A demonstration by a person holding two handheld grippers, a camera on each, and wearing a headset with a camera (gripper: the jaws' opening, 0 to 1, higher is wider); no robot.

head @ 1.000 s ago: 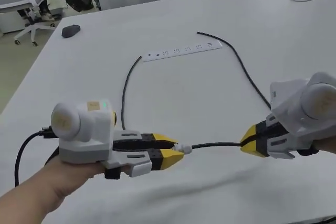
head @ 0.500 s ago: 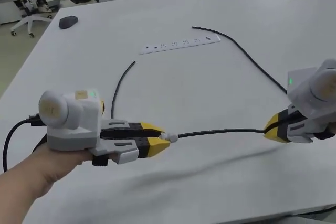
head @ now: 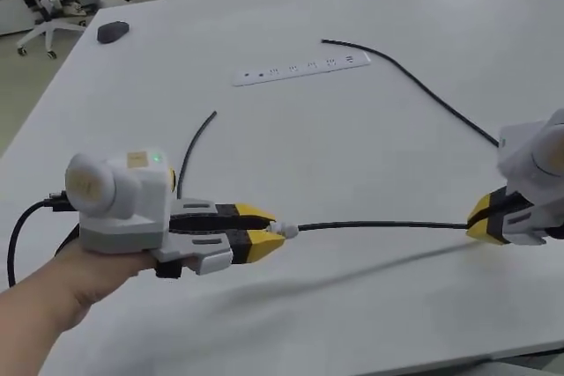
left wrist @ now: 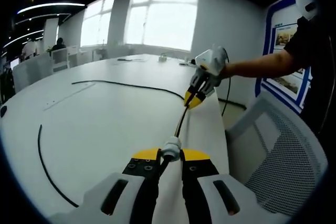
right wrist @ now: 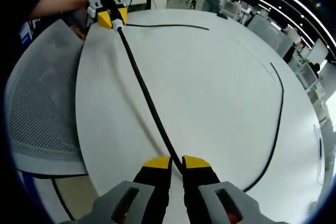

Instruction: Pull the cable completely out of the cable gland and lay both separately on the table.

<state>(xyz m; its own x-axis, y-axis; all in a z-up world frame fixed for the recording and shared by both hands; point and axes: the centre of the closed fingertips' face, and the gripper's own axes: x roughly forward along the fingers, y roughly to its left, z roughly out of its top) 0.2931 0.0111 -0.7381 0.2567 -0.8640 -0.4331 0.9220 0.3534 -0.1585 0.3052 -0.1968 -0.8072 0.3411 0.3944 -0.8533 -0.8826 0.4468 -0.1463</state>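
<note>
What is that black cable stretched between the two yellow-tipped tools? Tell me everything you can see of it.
The cable is thin, black and round, and looks rubbery. It runs almost straight and taut between the two grippers, lifted off the white table, where its shadow falls. At one side it enters the small white cable gland held at the yellow tips of the left gripper, so it is not yet pulled out. The right gripper clamps it farther along between its closed jaws.
</note>
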